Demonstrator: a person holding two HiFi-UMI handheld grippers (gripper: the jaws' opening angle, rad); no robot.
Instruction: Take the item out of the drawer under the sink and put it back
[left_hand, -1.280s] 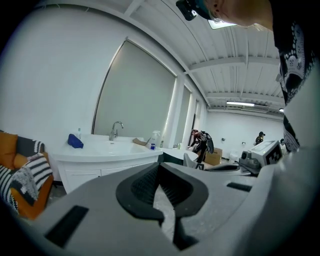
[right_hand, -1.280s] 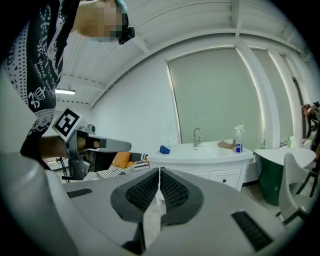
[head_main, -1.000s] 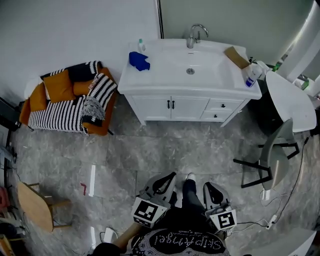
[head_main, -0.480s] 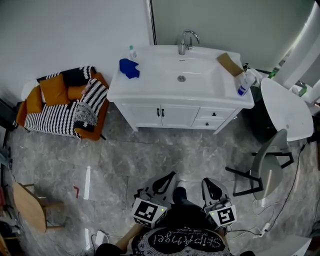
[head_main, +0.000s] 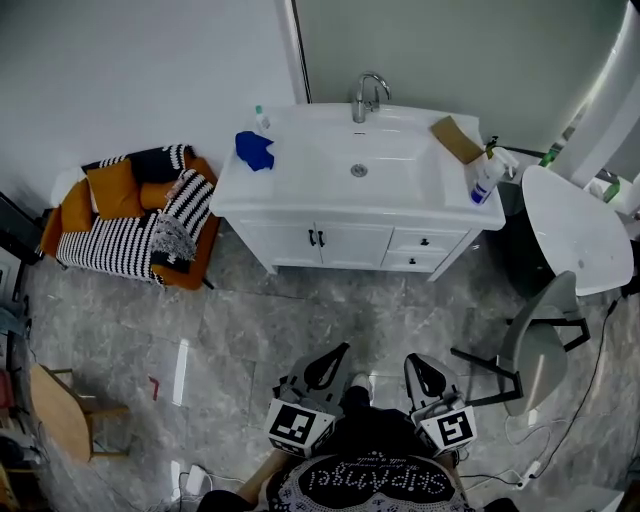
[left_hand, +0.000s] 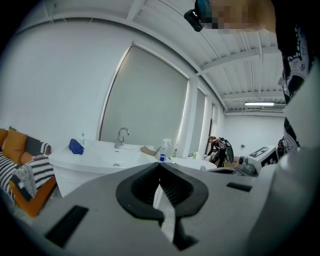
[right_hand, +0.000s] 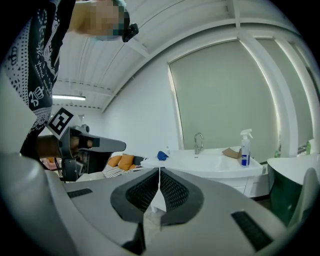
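Observation:
The white sink vanity (head_main: 300, 203) stands across the grey floor, far ahead of me. Its two small drawers (head_main: 424, 243) at the lower right are closed, as are the cabinet doors (head_main: 316, 238). No item from the drawer shows. My left gripper (head_main: 337, 354) and right gripper (head_main: 413, 362) are held side by side close to my body, pointing toward the vanity. In the left gripper view the left gripper (left_hand: 160, 165) is shut with nothing in it. In the right gripper view the right gripper (right_hand: 159, 170) is shut and empty too.
On the vanity top lie a blue cloth (head_main: 254, 150), a brown card piece (head_main: 457, 139) and a spray bottle (head_main: 482, 180). A striped and orange sofa (head_main: 130, 215) stands left. A round white table (head_main: 570, 225) and grey chair (head_main: 535, 345) stand right; a wooden stool (head_main: 60, 410) is near left.
The vanity has slid lower and leftward in the head view as I moved toward it. Both grippers stayed shut and empty in front of my body.

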